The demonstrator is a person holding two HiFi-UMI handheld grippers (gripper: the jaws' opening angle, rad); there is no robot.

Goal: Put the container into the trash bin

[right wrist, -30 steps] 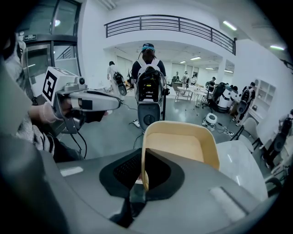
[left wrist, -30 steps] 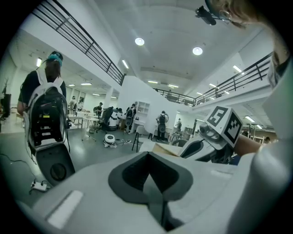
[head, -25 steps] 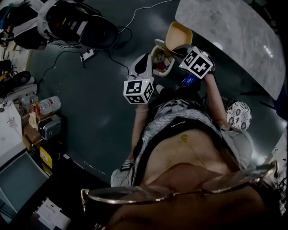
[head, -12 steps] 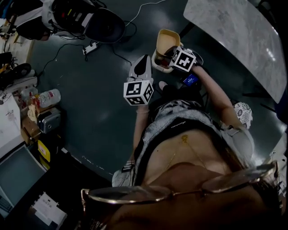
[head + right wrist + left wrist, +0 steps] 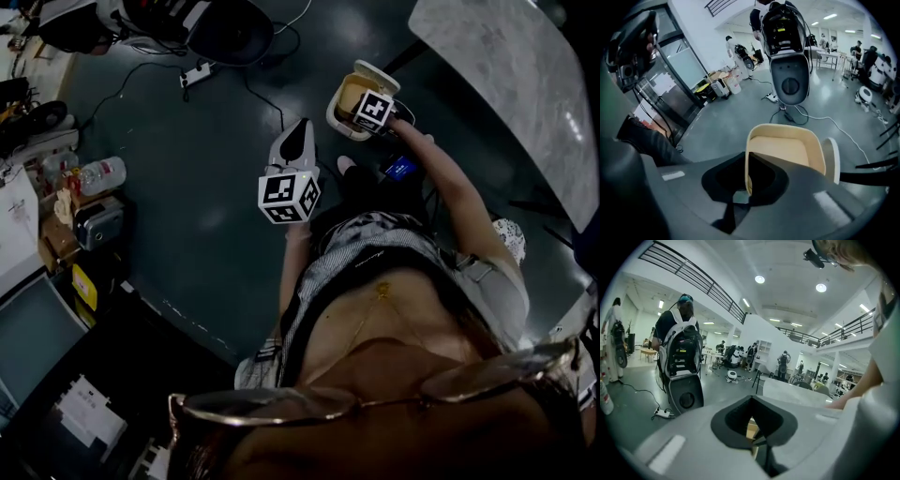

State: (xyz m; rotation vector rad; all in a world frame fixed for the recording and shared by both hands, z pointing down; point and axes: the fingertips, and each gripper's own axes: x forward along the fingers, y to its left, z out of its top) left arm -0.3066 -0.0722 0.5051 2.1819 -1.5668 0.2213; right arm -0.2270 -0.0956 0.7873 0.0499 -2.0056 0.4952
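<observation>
One beige container (image 5: pixel 780 152), rim pinched in the right gripper (image 5: pixel 747 185), juts ahead of it over the white trash bin (image 5: pixel 332 120). Head view adds the left gripper (image 5: pixel 292 155) alongside, jaws together on nothing.

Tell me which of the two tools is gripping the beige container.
The right tool, shut on the container's rim; the left tool is shut on nothing.

— Dark, glossy grey floor (image 5: pixel 206 187), with a white power strip (image 5: pixel 195 72) and trailing cables at the far left.
— And far right, a pale marble tabletop (image 5: pixel 506 66)?
— Yes. Cluttered boxes (image 5: pixel 56 234) along the left edge.
— Above: white walls (image 5: pixel 759 331), round ceiling lights (image 5: pixel 760 279), a black balcony railing (image 5: pixel 693 275), a glass partition (image 5: pixel 689 65).
</observation>
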